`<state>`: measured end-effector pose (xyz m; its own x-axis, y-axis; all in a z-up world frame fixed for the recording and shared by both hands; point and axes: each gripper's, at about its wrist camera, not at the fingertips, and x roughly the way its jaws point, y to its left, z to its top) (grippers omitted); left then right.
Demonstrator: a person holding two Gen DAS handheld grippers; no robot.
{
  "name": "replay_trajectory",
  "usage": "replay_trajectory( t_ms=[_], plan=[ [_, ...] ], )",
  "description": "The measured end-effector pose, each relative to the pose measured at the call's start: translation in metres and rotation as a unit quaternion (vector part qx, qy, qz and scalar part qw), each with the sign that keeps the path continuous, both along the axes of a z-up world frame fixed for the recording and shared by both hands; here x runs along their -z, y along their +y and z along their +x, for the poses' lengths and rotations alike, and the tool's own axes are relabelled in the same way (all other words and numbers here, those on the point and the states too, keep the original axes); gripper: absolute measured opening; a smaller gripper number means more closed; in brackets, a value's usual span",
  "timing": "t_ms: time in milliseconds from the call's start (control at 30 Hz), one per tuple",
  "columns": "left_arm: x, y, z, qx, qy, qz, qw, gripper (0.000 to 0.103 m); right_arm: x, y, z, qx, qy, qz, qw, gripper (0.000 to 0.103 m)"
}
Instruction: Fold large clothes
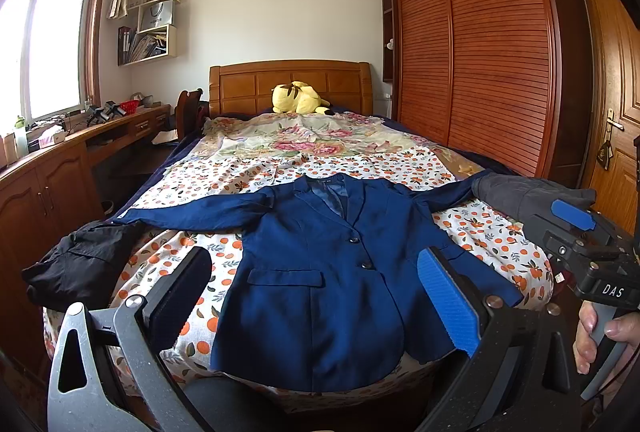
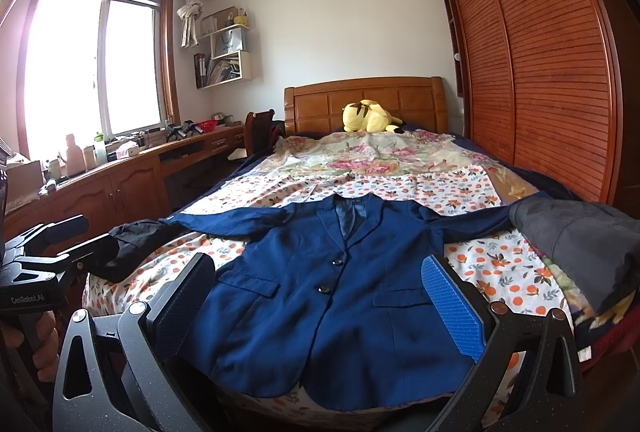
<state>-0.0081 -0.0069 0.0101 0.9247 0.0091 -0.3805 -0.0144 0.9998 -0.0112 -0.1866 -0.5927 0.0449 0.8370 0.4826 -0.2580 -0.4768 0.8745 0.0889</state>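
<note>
Left wrist | both tools open, empty | black garment beside blazer sleeve | grey garment covers other cuff

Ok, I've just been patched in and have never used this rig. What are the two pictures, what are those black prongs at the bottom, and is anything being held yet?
There is no robot arm: a person holds a hand tool with two fingers in each hand, and each tool carries a wide-angle camera looking forward between its fingers. One picture is from the left gripper, the other from the right gripper; each also shows the other tool at its edge. The prongs are those fingers, spread wide open and holding nothing. On the bed lies a blue jacket, spread flat, front up, sleeves out. A black garment lies at its left and a grey garment at its right. A yellow plush toy sits by the headboard.
</note>
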Motion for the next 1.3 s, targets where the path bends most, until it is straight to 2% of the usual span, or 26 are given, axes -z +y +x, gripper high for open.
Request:
replay_trajectory(
  t_ms=[1000, 1300],
  plan=[
    [-0.0043, -0.0013, -0.0015, 0.001, -0.001, 0.000, 1.0000, 0.103, -0.0011, -0.0004, -0.0006, -0.003, 0.004, 0.003, 1.000, 0.103],
    [0.0023, 0.0003, 0.0038, -0.005, 0.006, 0.003, 1.0000, 0.103, 0.0014, 0.0016, 0.0033, -0.005, 0.007, 0.001, 1.000, 0.103]
  ],
)
